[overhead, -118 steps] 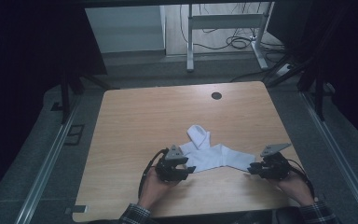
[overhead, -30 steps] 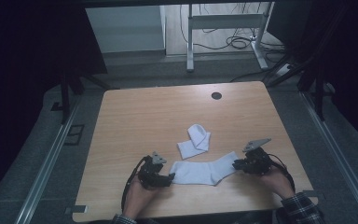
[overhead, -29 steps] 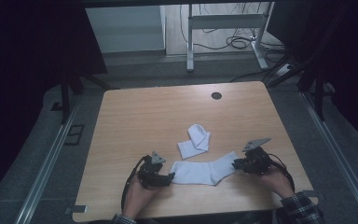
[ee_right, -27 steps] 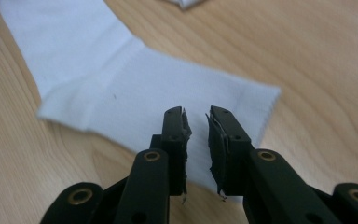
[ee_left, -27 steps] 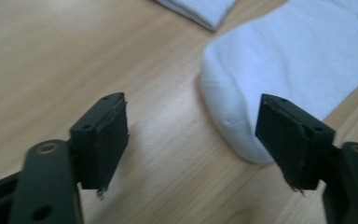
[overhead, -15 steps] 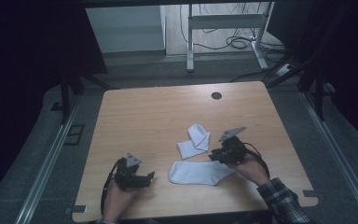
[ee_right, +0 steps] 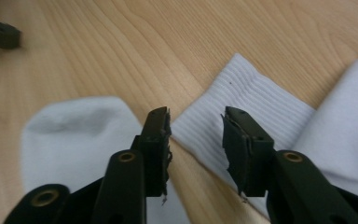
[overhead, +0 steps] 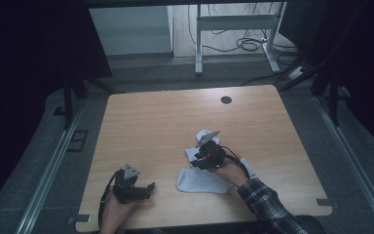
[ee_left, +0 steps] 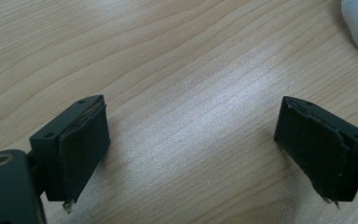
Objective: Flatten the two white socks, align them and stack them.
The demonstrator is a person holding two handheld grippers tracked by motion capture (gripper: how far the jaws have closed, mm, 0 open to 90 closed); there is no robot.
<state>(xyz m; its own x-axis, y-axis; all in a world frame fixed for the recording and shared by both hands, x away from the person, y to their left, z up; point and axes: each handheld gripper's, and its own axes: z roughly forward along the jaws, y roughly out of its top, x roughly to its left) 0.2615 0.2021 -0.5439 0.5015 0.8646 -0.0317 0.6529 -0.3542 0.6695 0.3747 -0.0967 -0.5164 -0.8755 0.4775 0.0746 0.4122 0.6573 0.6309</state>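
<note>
Socks (ee_right: pixel 256 100) beneath half-open right jaws (nothing gripped).

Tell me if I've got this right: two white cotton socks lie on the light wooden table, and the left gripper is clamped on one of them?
Not quite. The left gripper holds nothing: the left gripper view shows its jaws wide apart over bare light wooden table. The two white cotton socks do lie there, near the right gripper.
</note>
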